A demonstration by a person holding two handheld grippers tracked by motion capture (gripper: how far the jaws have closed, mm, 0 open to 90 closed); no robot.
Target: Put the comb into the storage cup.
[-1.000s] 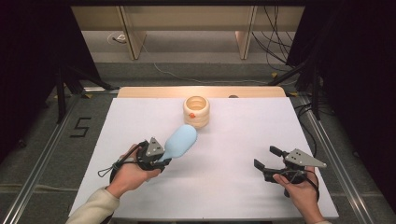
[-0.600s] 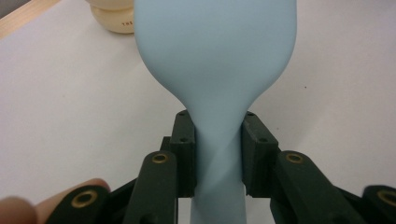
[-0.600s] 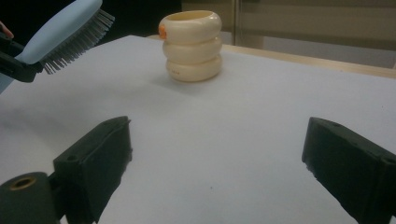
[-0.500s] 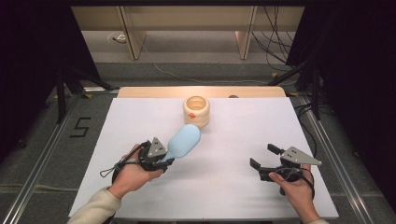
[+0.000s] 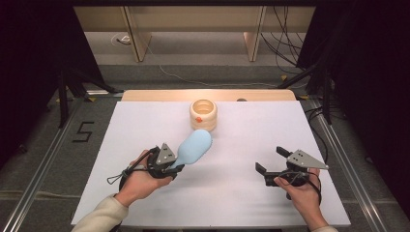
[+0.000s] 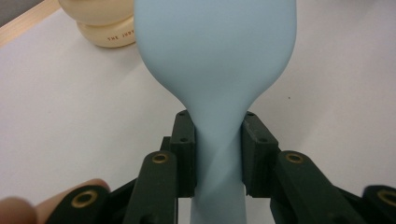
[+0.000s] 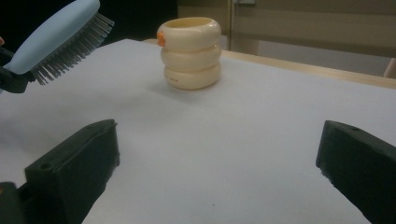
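Observation:
A light blue hairbrush [image 5: 194,148] is held by its handle in my left gripper [image 5: 170,164], above the white table at front left. In the left gripper view both pads [image 6: 184,149] press on the brush's narrow neck [image 6: 217,154]. Seen from the right gripper view, the brush [image 7: 56,39] is tilted up with its dark bristles facing down. A cream ribbed holder [image 5: 203,114] with an orange spot stands at the back centre; it appears again as the holder [image 7: 190,52]. My right gripper [image 5: 271,161], at front right, has just been opening its jaws; they stand wide apart with nothing between them.
The white table top [image 5: 241,203] has a wooden strip [image 5: 145,95] along its far edge. Metal rails run down both sides. A floor mark reading 5 [image 5: 82,131] lies left of the table. Cables and dark stands sit beyond the far edge.
The right gripper's jaws have spread wider apart and it has shifted slightly left. The left gripper still holds the brush in the same place.

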